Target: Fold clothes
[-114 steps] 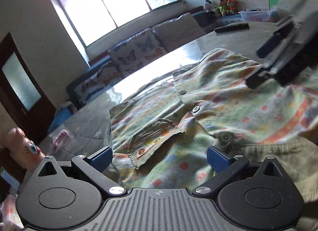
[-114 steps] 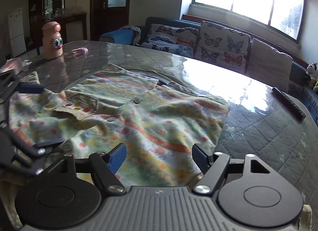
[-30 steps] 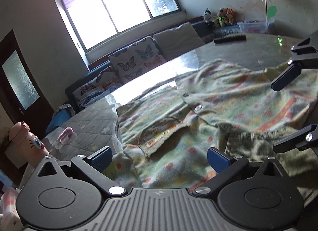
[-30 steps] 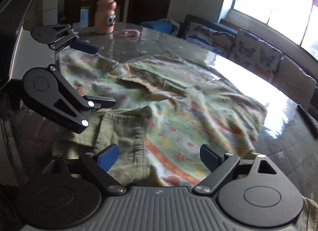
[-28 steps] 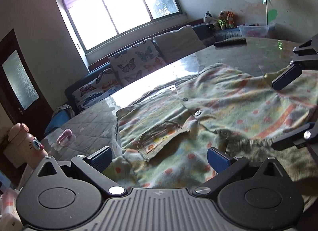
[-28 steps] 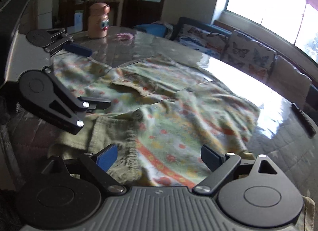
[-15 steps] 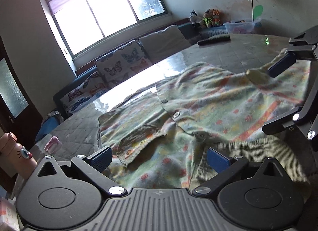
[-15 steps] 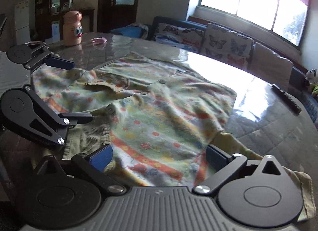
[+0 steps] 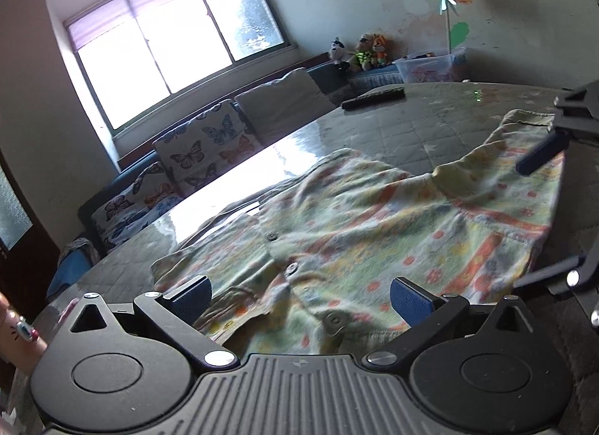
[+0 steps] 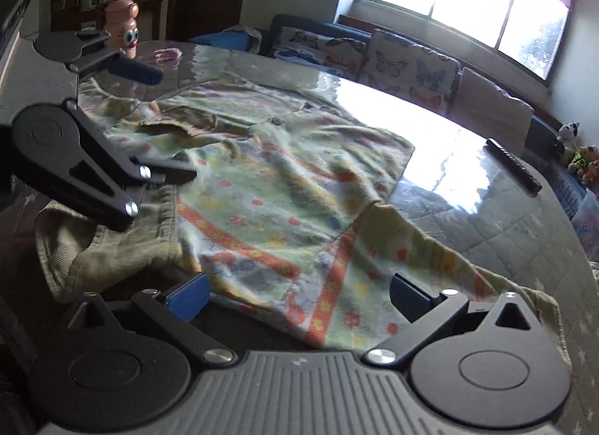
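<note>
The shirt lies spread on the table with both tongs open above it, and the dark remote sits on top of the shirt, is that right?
Not quite: the right wrist view shows the remote on the bare table, well apart from the shirt. The left tongs and right tongs are open above it.

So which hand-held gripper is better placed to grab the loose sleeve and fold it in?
Probably the right hand-held gripper. Its open jaws sit just above the shirt hem, and the sleeve trails right beside it. The left hand-held gripper, also open, hovers over the buttons and pocket, farther from that sleeve.
</note>
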Available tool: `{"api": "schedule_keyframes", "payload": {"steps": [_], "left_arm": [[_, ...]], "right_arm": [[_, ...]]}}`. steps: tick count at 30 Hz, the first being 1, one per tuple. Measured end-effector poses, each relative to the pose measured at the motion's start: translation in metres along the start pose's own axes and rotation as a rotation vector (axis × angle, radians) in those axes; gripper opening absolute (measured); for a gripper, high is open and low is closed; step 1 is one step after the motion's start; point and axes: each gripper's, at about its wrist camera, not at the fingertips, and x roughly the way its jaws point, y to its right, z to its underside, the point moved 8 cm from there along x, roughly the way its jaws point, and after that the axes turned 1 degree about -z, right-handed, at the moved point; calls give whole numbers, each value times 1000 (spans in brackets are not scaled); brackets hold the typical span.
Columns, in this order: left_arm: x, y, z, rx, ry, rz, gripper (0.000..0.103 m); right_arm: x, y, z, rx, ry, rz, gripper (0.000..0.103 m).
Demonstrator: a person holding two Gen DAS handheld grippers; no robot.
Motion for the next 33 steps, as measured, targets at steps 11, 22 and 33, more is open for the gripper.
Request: {"api": "schedule_keyframes", "payload": {"steps": [11, 22, 33], "left_arm": [[-2, 39, 8, 103, 3, 103, 103], [-3, 29, 0, 67, 15, 80, 103], [4, 29, 4, 67, -14, 69, 103]], "right_arm": [[2, 31, 15, 118, -27, 61, 103], [10, 111, 17, 364, 10, 113, 103], [32, 169, 36, 452, -14, 202, 103]]}}
